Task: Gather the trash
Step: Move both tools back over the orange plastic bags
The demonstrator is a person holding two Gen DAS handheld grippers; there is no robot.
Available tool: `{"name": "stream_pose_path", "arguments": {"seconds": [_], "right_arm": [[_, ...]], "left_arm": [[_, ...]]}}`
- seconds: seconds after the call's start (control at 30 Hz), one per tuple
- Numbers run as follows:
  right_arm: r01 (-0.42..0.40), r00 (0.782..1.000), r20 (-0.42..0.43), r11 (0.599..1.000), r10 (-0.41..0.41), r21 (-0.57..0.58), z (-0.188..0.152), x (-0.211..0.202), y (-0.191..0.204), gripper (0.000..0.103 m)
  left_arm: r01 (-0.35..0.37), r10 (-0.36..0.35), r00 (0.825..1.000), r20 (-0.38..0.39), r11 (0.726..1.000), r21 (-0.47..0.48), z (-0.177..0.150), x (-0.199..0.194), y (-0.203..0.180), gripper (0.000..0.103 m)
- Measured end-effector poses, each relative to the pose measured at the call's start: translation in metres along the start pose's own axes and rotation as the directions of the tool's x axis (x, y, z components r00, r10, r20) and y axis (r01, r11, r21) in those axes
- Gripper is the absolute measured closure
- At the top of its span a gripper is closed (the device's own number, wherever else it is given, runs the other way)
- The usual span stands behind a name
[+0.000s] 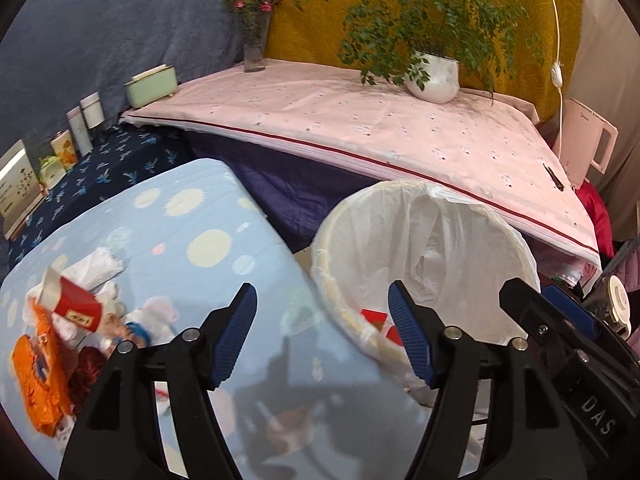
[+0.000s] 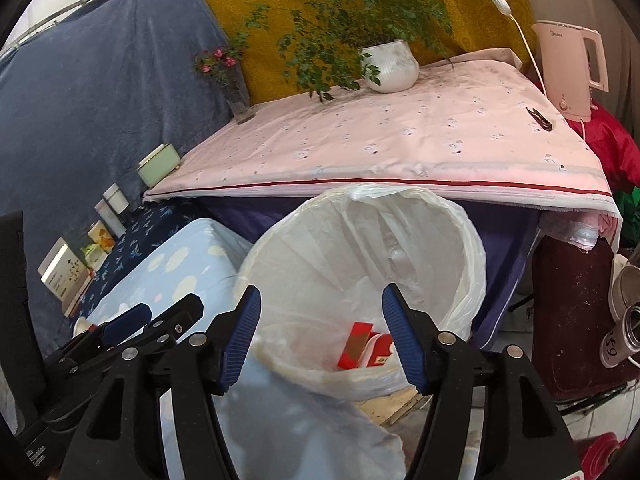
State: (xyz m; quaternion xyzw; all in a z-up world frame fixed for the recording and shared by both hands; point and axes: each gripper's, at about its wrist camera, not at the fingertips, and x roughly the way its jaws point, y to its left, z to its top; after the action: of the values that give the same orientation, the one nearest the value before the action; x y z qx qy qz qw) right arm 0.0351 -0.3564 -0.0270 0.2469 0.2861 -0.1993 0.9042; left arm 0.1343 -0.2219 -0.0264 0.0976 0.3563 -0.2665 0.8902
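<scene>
A round bin with a white plastic liner point(image 1: 376, 236) point(image 2: 320, 256) stands on the floor between a low blue dotted surface point(image 1: 192, 216) and a pink-clothed table. Red cartons point(image 2: 366, 346) point(image 1: 374, 316) lie at its bottom. My left gripper point(image 1: 322, 292) is open over the bin's near rim, with nothing between its fingers. My right gripper point(image 2: 320, 292) is open above the bin mouth, also empty. On the dotted surface at the left lies a trash pile: a red carton point(image 1: 78, 306), an orange wrapper point(image 1: 36, 376) and white tissues point(image 1: 100, 266).
The pink-clothed table point(image 2: 400, 144) behind the bin carries a potted plant point(image 2: 390, 66), a flower vase point(image 2: 236, 96) and a kettle point(image 2: 568, 68). Boxes and tins point(image 1: 76, 132) line the left wall. Metal cups point(image 2: 628, 312) sit at the right.
</scene>
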Motion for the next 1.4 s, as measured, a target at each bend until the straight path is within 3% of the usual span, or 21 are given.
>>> {"name": "stream_pose_path", "arguments": {"seconds": [0.4,0.5,0.9,1.1,1.4], "right_arm": [[-0.095,0.995,-0.023,0.99,0.093,-0.103,-0.025,-0.026,0.072,0.038],[-0.121,0.992,-0.04,0.984,0.116,-0.128,-0.034,-0.029,0.093,0.038],[-0.227,0.971,-0.127,0.945,0.202,-0.235,-0.073,-0.031,0.166,0.037],[-0.276,0.957,-0.174,0.919,0.234,-0.283,-0.093,-0.026,0.204,0.037],[-0.34,0.929,-0.258,0.887,0.265,-0.313,-0.114,0.0,0.249,0.037]], "left_arm": [[-0.134,0.137,0.99,0.012,0.981,-0.141,-0.032,-0.053,0.08,0.022],[-0.181,0.185,0.983,0.005,0.965,-0.189,-0.045,-0.065,0.107,0.017],[-0.334,0.329,0.942,-0.073,0.886,-0.322,-0.096,-0.097,0.203,0.013],[-0.379,0.358,0.925,-0.128,0.837,-0.394,-0.118,-0.102,0.248,0.01],[-0.382,0.331,0.924,-0.191,0.797,-0.468,-0.14,-0.093,0.292,0.007]]}}
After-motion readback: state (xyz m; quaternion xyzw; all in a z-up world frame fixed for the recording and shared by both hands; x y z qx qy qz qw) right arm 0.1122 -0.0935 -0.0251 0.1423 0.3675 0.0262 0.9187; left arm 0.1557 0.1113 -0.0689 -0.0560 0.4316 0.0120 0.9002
